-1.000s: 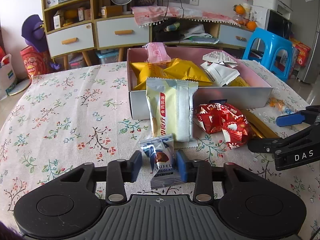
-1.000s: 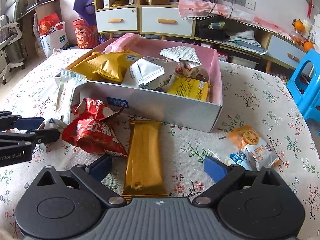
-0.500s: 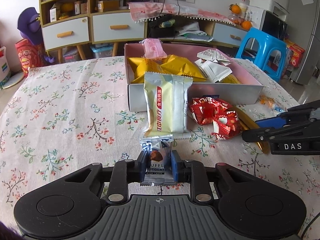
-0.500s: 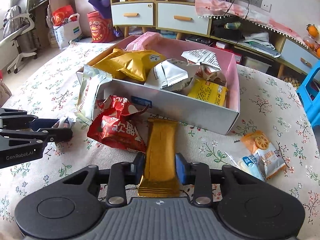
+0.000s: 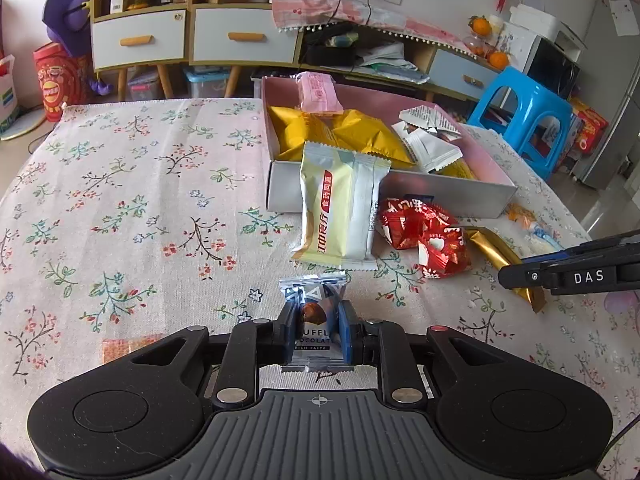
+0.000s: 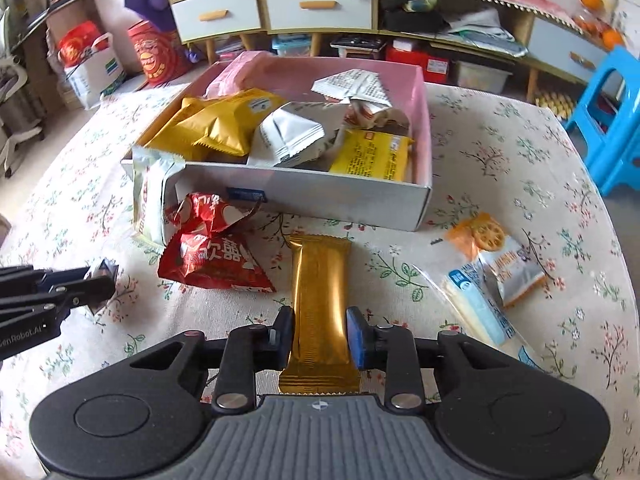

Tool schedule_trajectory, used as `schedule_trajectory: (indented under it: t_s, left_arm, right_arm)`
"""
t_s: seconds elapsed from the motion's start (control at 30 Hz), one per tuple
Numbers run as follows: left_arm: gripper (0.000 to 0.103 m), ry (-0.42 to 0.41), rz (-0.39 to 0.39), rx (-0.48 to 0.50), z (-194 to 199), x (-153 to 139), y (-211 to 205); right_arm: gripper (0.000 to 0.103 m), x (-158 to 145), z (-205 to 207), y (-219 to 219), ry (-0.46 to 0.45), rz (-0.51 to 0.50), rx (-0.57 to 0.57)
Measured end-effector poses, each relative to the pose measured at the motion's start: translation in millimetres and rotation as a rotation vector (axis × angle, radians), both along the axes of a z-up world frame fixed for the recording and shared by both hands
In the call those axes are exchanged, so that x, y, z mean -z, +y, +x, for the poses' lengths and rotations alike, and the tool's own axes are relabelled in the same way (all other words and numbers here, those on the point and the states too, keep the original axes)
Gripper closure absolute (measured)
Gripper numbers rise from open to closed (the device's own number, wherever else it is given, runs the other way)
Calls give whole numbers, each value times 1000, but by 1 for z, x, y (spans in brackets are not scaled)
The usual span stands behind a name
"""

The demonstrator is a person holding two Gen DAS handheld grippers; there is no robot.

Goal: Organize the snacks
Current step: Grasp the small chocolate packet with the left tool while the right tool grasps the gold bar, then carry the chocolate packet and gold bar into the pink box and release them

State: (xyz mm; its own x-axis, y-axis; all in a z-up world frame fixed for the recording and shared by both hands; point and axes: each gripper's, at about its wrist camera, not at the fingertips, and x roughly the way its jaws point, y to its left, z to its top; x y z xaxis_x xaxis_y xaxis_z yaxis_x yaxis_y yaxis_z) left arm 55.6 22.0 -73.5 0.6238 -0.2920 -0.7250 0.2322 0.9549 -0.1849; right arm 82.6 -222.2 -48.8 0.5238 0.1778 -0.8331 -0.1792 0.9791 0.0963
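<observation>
On the flowered tablecloth, my left gripper (image 5: 316,320) is shut on a small silver-blue chocolate truffle packet (image 5: 314,292), its pads pressing both sides. My right gripper (image 6: 320,320) has a long gold bar (image 6: 320,268) between its pads, and its jaws are closing on the wrapper. The bar's far end points at the pink-lined snack box (image 6: 340,200), which holds yellow, silver and pink packets. A cream packet (image 5: 340,208) leans on the box front. Red packets (image 6: 212,256) lie beside it. Each gripper shows at the edge of the other's view: the right gripper (image 5: 506,274) and the left gripper (image 6: 102,282).
An orange cracker packet and a blue-white one (image 6: 492,264) lie on the cloth to the right of the gold bar. A blue stool (image 5: 524,116) stands beyond the table's right edge. Cabinets and drawers line the far wall.
The right jaws went from wide open around the gold bar to pressed against it. The left jaws narrowed from loosely flanking the truffle packet to gripping it. Both hands stayed roughly in place.
</observation>
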Motion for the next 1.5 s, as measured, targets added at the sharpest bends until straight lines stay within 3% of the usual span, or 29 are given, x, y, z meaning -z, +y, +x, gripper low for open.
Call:
schedule_trajectory:
  t_s: [0.73,1.5]
  left_arm:
    - [84,6,-99,-39,3,-27,13]
    - [84,-73,-224,-88,40,-70,-4]
  right_arm:
    - [87,-44,-10,-16,-51,158,47]
    - [87,-74,14,-26,-100,329,159]
